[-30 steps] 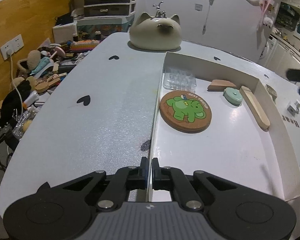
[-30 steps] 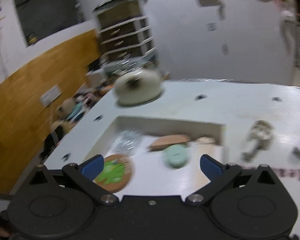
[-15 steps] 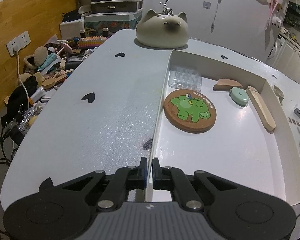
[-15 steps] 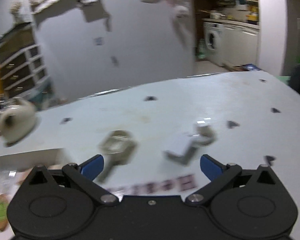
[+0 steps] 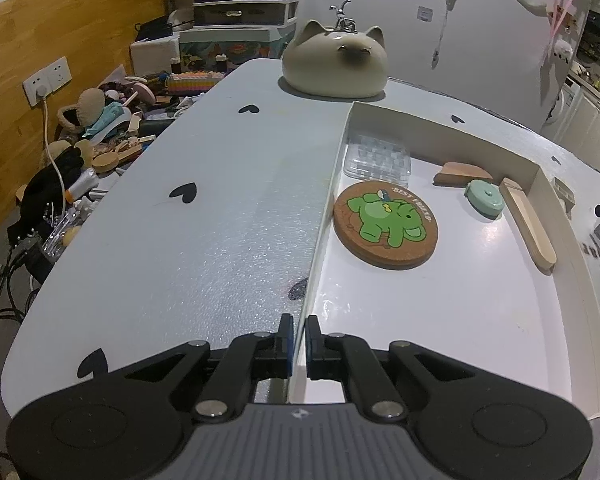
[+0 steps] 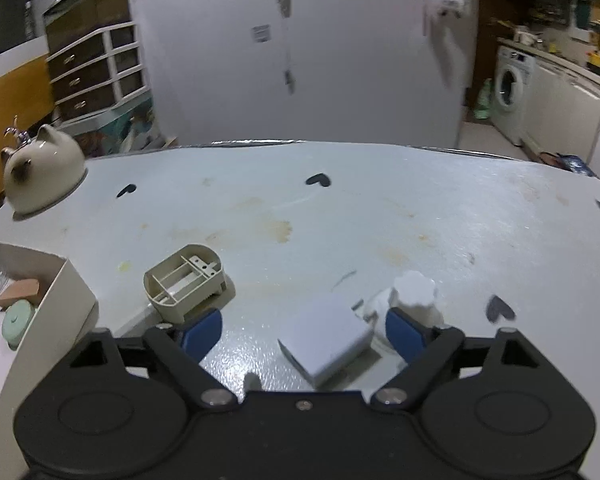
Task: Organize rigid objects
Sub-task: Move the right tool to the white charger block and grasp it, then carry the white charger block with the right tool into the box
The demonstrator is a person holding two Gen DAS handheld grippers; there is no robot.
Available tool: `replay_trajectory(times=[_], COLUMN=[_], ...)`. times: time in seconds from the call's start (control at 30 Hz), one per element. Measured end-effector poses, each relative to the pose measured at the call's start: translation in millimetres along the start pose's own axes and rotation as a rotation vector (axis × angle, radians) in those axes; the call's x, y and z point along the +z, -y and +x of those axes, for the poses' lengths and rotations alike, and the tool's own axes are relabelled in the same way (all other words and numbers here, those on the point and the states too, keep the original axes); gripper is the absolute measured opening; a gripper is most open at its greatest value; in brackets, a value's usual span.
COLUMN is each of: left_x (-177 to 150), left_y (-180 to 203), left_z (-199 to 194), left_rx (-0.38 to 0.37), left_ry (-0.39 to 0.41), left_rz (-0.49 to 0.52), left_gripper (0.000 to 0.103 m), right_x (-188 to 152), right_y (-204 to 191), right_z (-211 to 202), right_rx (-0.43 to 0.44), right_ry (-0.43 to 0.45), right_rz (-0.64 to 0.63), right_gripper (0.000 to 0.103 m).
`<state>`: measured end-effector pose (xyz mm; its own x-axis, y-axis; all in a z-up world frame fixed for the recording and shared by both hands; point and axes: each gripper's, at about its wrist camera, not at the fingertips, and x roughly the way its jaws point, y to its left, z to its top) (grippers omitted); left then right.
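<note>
My left gripper (image 5: 298, 334) is shut on the near left wall of the white tray (image 5: 440, 312). In the tray lie a round cork coaster with a green elephant (image 5: 386, 224), a clear plastic box (image 5: 378, 158), a brown wedge (image 5: 462, 173), a mint round case (image 5: 484, 199) and a wooden stick (image 5: 527, 222). My right gripper (image 6: 302, 334) is open low over the table, with a white block (image 6: 326, 338) between its fingers. A white knob piece (image 6: 414, 292) sits by the right finger. A beige plastic housing (image 6: 184, 278) stands just beyond the left finger.
A cream cat-shaped pot (image 5: 336, 64) stands at the table's far edge, also in the right wrist view (image 6: 40, 170). The tray's corner (image 6: 66, 296) lies left of the beige housing. Clutter and cables (image 5: 80, 152) fill the floor to the left. The table (image 6: 340, 208) is stained.
My right gripper has swung right from over the tray and come down around the white block. My left gripper has kept its hold on the tray wall and barely moved.
</note>
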<state>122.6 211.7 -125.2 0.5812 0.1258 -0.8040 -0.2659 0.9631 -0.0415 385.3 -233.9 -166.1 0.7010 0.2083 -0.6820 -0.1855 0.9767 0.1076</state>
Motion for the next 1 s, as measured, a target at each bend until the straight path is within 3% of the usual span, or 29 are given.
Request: replay_trajectory(times=[0.2, 0.43, 0.6, 0.77, 0.93, 1.0], left_x=[0.4, -1.5, -1.2, -1.2, -2.0, -2.4], left_y=[1.3, 3.1, 2.4, 1.2, 1.3, 1.3], left_z=[-0.1, -1.2, -0.9, -1.0, -1.0, -0.9], left_rx=[0.014, 0.021, 0.021, 0.02, 0.017, 0.016], left_ry=[0.001, 0.004, 0.003, 0.009, 0.014, 0.015], left_rz=[-0.019, -0.021, -0.028, -0.035, -0.033, -0.032], left_gripper=[0.007, 0.007, 0.007, 0.007, 0.007, 0.007], right_x=[1.9, -10.7, -16.3, -6.7, -4.6, -5.6], right_y=[7.5, -6.2, -22.2, -30.6, -37.9, -37.6], right_z=[14.1, -2.6, -9.5, -11.3, 3.2, 1.9], right_rx=[0.036, 0.108, 0.074, 0.008, -0.053, -0.072], right_ry=[-0.052, -0.075, -0.076, -0.041, -0.101, -0.094], right_rz=[0.02, -0.039, -0.066, -0.053, -0.088, -0.073], right_gripper=[0.079, 0.067, 0.053, 0.055, 0.055, 0.046])
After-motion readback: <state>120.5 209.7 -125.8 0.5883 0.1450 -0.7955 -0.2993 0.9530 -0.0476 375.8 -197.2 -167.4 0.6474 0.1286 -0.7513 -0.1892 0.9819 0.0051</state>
